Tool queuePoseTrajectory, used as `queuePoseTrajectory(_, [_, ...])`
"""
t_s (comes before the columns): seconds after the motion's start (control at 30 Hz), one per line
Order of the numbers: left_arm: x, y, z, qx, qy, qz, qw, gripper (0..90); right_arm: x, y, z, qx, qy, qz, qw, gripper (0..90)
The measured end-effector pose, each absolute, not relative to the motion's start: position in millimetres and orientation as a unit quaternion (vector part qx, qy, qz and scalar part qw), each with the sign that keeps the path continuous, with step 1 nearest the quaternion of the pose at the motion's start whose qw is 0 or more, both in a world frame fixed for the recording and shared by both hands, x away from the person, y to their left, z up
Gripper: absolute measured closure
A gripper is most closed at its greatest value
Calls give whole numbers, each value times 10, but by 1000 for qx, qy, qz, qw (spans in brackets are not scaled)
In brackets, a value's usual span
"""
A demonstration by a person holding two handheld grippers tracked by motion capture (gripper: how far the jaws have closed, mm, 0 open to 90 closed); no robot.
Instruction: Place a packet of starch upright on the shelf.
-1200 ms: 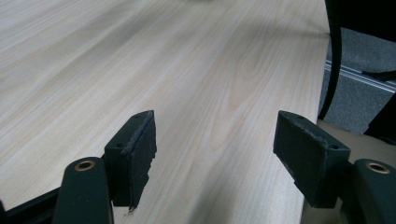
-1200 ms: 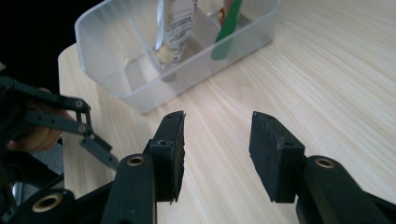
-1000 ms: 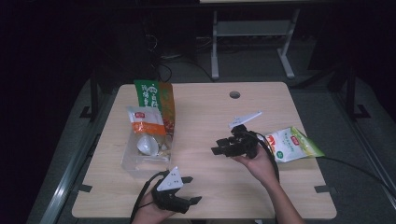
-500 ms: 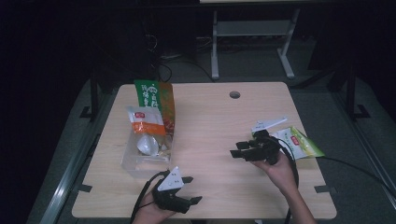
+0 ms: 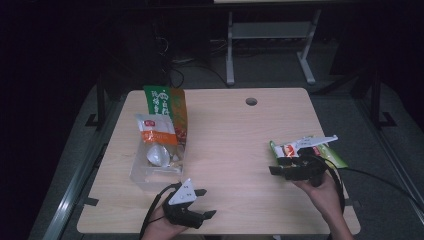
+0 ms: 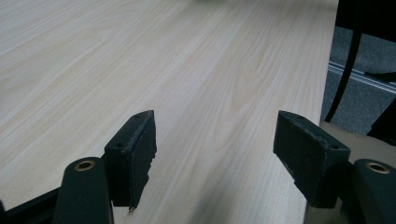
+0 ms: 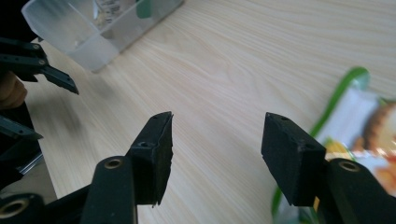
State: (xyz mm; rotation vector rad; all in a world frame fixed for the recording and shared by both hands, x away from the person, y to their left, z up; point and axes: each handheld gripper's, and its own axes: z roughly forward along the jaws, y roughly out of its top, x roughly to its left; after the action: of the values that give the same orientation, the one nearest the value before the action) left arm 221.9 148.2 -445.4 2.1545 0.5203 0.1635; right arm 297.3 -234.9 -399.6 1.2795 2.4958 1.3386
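High view: pale wooden table (image 5: 225,130), dark room; both hand-held grippers gape wide, empty.

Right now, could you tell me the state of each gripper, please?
Left gripper: open, holding nothing.
Right gripper: open, jaws just opening, nothing between them, beside the green snack packet.

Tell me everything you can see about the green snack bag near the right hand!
The green snack bag lies flat on the wooden table, near its right edge. It looks like shiny plastic, green-edged with a white and orange-red printed front. The right gripper sits just beside it with its fingers open and nothing between them; in the high view the gripper covers part of the bag.
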Motion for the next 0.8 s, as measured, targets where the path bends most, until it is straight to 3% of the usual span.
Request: queuePoseTrajectory(0.8, [2227, 1478, -4486, 871, 213, 67, 438, 296, 2634, -3166, -4227, 507, 766, 392, 58, 331])
